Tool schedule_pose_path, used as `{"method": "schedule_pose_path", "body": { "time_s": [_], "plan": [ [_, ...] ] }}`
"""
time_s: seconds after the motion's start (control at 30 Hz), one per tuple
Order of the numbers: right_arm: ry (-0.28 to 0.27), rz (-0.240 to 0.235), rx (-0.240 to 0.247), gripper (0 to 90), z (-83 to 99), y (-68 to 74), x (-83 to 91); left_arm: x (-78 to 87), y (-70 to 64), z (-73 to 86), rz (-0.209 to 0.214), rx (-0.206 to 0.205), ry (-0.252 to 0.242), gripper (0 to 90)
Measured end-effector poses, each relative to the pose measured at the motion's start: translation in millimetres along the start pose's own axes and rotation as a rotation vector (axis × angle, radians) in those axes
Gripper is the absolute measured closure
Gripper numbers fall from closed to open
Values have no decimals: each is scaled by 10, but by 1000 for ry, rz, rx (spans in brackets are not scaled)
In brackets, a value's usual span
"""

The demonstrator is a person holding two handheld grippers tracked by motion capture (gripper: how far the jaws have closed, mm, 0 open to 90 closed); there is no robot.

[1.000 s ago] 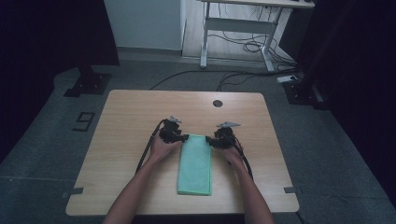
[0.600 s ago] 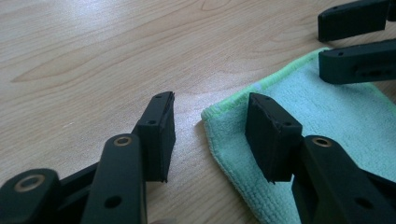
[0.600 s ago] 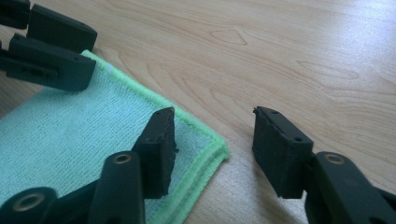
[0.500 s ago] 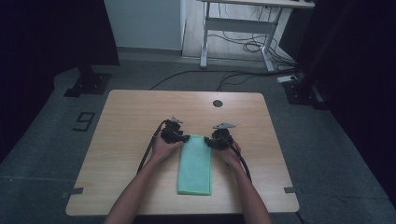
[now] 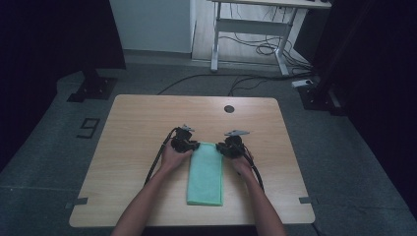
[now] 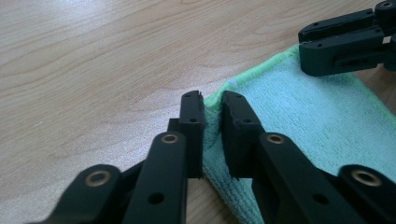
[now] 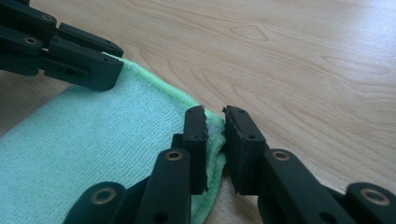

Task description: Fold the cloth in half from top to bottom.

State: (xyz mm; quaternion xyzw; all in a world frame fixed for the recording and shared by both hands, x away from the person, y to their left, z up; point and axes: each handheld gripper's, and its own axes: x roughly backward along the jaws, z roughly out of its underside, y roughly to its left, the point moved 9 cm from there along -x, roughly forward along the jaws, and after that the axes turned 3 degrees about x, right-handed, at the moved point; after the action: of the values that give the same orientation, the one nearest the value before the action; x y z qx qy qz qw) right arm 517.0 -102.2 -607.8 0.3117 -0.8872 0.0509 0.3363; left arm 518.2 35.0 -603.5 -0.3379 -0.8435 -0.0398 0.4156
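Note:
A folded light-green towel (image 5: 205, 177) lies lengthwise on the wooden table (image 5: 137, 123), its long side running from the person toward the far edge. My left gripper (image 5: 195, 145) sits at the towel's far left corner. In the left gripper view its jaws (image 6: 211, 97) are shut on the towel (image 6: 303, 116) edge, which is pinched and bunched between them. My right gripper (image 5: 221, 147) sits at the far right corner, and its jaws (image 7: 215, 112) are shut on the towel (image 7: 93, 140) edge there. Each gripper view also shows the other gripper (image 6: 303, 46) (image 7: 116, 58) resting on the opposite corner.
A round cable hole (image 5: 229, 108) is in the table near its far edge. Bare wood stretches beyond and to both sides of the towel. Off the table stand a white desk frame (image 5: 251, 29) with floor cables and a black stand base (image 5: 93, 86).
Both hands have shifted very slightly at the towel's far corners. The towel lies where it was.

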Motion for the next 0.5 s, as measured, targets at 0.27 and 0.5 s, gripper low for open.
{"method": "schedule_pose_path", "body": {
  "time_s": [0.27,0.5],
  "plan": [
    [-42,-34,-20,830,-62,-9,57,89,-32,-47,0,-35,-29,853],
    [-79,-25,-10,834,-194,-11,142,215,-61,-153,2,-44,-80,855]
  ]
}}
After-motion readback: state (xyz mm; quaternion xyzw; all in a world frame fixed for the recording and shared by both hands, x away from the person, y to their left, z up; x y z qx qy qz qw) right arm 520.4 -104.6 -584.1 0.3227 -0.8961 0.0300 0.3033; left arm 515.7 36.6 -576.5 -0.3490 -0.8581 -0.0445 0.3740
